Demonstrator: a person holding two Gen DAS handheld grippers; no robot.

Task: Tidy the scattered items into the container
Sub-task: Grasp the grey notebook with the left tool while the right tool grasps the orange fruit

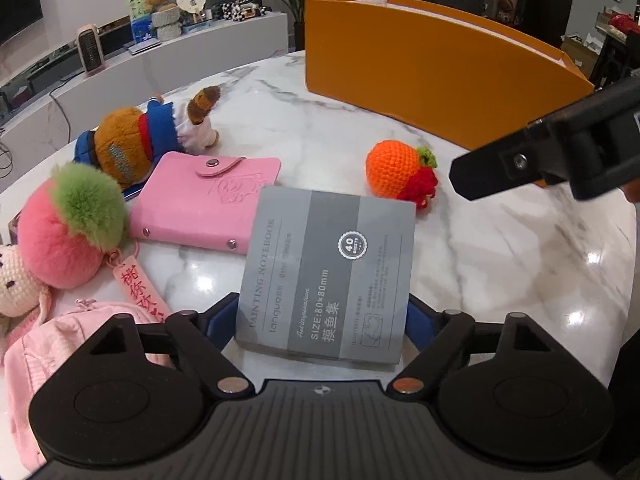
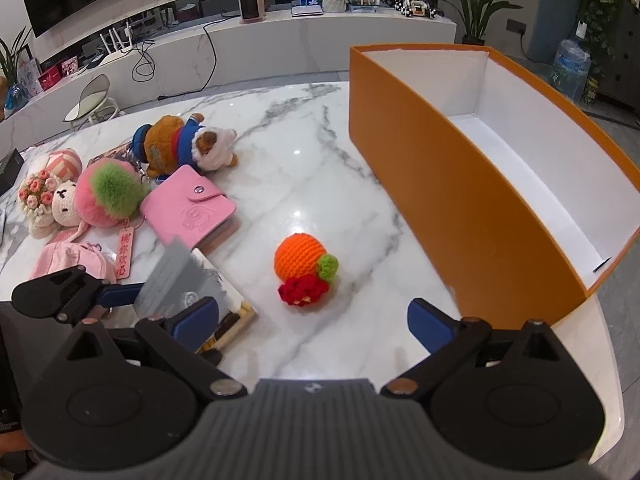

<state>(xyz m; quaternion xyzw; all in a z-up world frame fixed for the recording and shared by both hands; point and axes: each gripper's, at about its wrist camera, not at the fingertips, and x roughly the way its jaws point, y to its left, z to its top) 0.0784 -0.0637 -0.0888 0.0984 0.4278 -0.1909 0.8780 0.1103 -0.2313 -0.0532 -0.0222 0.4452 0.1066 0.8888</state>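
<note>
White marble surface (image 2: 320,184) with grey veins fills a living room with a long television bench. My left tool (image 1: 322,320) stands spread around the grey square painting notebook (image 1: 328,272), my right tool (image 2: 312,324) spread empty; the orange cardboard container (image 2: 452,200) stands open beyond.

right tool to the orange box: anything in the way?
In the right wrist view, only bare marble table between right tool and orange box; the crochet orange sits left of that path.

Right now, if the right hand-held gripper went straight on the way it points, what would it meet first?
Probably the bare marble table, just right of the crocheted orange. The right hand-held gripper stands open; depth is uncertain.
</note>
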